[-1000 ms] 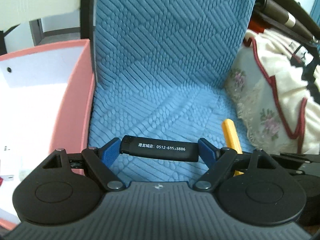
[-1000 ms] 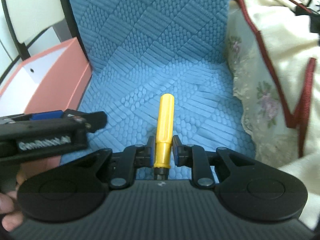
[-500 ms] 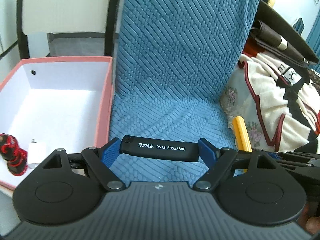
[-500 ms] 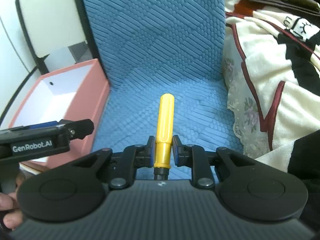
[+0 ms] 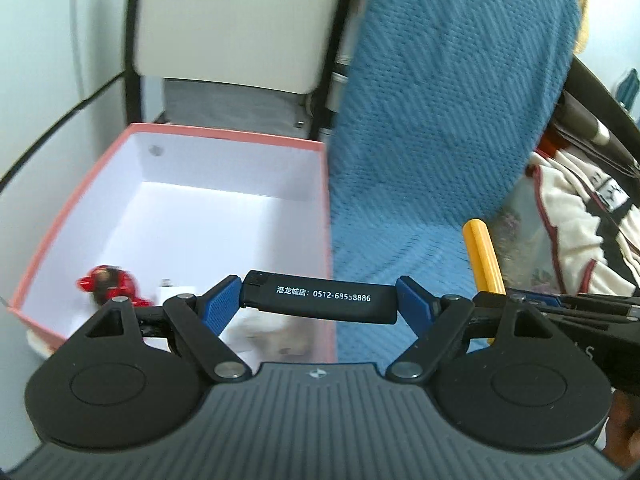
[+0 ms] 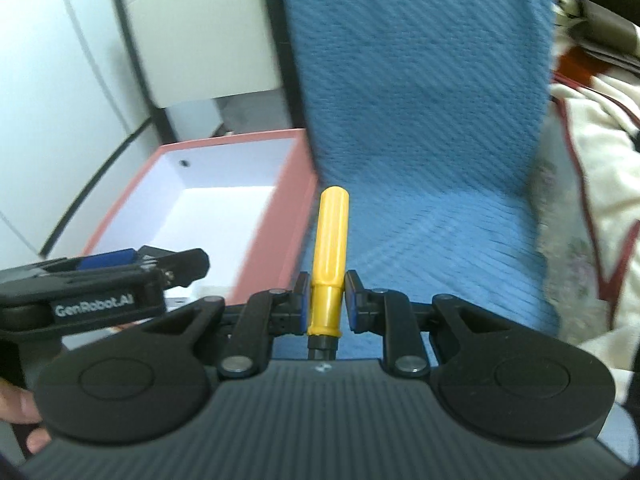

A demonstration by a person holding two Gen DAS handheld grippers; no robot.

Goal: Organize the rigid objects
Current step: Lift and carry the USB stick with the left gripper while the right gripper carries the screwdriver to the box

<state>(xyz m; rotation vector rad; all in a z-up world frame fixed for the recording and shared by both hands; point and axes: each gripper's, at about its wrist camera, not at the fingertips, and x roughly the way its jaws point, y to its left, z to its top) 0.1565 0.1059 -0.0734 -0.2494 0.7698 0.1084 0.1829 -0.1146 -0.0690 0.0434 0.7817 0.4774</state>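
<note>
- Left wrist view: the left gripper [image 5: 320, 300] clamps a black lighter [image 5: 318, 298] endwise, crosswise above the right wall of the pink box [image 5: 325, 208]; a red toy [image 5: 110, 284] lies inside.
- Right wrist view: the right gripper [image 6: 327, 300] pinches a yellow handle [image 6: 330, 256] pointing forward, over the blue cushion [image 6: 432, 216] beside the box.

One black lighter [image 5: 320, 299], at frame centre in the left wrist view. One yellow handle [image 6: 329, 265], at centre in the right wrist view. One pink box [image 5: 325, 216], at left. Inside it, at lower left, one red toy [image 5: 108, 285] and one white plug [image 5: 171, 290]; other contents are too blurred to count. Two grippers: left gripper [image 5: 320, 304], right gripper [image 6: 327, 302]. One blue cushion [image 5: 440, 120], upper right.
</note>
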